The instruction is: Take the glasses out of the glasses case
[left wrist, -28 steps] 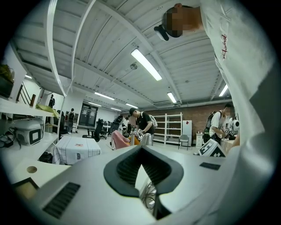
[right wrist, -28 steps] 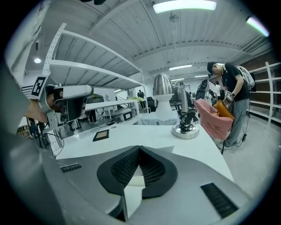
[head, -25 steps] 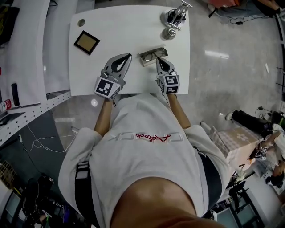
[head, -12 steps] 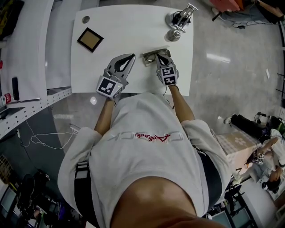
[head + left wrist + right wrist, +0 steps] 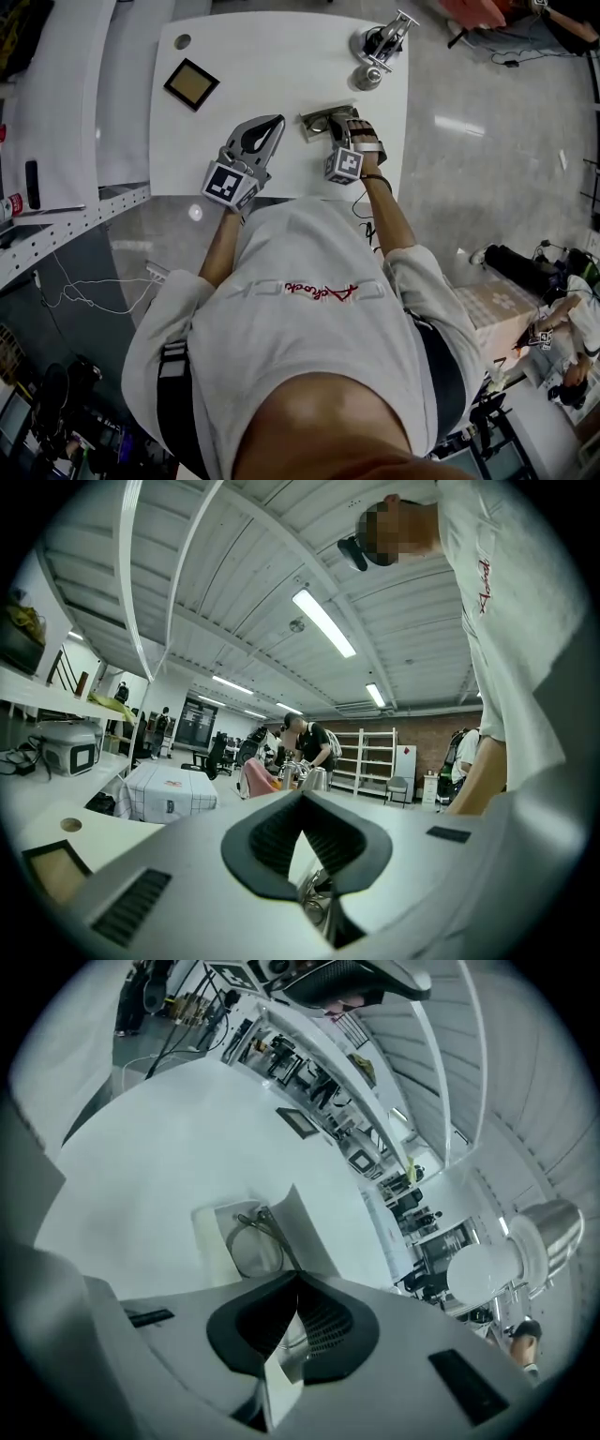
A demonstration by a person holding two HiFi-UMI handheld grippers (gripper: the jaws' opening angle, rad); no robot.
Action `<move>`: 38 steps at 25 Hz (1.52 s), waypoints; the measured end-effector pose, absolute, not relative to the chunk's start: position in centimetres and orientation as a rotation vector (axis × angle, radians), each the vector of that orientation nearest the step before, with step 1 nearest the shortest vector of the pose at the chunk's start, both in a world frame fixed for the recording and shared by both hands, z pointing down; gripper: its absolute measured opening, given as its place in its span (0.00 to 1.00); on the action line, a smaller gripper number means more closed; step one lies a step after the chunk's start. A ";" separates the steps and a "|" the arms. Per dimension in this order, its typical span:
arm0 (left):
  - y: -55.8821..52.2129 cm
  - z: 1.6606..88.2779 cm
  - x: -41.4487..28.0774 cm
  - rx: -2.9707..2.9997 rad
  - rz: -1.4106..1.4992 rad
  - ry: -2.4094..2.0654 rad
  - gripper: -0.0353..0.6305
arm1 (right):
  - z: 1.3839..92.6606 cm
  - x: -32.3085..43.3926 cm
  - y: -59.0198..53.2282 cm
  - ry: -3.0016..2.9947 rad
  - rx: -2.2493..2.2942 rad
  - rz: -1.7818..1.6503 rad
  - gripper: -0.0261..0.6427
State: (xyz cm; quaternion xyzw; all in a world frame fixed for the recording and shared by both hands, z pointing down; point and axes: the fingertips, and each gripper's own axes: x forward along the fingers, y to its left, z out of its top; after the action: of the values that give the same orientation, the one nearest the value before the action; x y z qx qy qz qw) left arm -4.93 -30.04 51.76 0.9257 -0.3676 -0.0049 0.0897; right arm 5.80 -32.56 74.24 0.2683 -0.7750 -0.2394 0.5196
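Observation:
The open glasses case (image 5: 309,125) lies on the white table (image 5: 262,66), right of its middle, with the thin-framed glasses (image 5: 325,118) inside. My right gripper (image 5: 349,122) is rolled on its side at the case's right end. In the right gripper view the glasses (image 5: 251,1246) rest in the case (image 5: 208,1234). Its raised white flap (image 5: 302,1227) runs down into my right gripper (image 5: 298,1277), which is shut on it. My left gripper (image 5: 274,121) lies level just left of the case, shut and holding nothing. In its own view my left gripper (image 5: 300,795) points toward the case.
A brown-framed square tile (image 5: 191,83) lies at the table's back left, beside a round hole (image 5: 182,41). A metal stand with a ball (image 5: 375,45) occupies the back right corner. The table's right edge (image 5: 403,112) runs close to the case. The person's body stands against the near edge.
My right gripper has rolled onto its side and sunk onto the case's right end; its marker cube now faces sideways. The left gripper has stayed put.

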 end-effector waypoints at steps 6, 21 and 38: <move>-30.2 51.7 -4.9 2.758 -0.014 -1.094 0.09 | 75.1 6.2 -33.2 -1.848 0.630 -0.556 0.24; -30.1 52.0 -5.4 2.739 -0.001 -1.113 0.09 | 76.4 5.6 -34.3 -1.765 0.420 -0.618 0.16; -30.3 51.7 -4.5 2.760 -0.006 -1.071 0.09 | 72.5 5.1 -34.0 -1.768 0.459 -0.795 0.08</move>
State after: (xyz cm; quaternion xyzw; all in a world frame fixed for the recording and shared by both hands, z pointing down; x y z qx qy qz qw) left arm -4.51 -30.28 51.72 0.9285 -0.3602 -0.0019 0.0903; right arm 5.12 -34.03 72.50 0.1932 -0.7450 -0.3350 0.5435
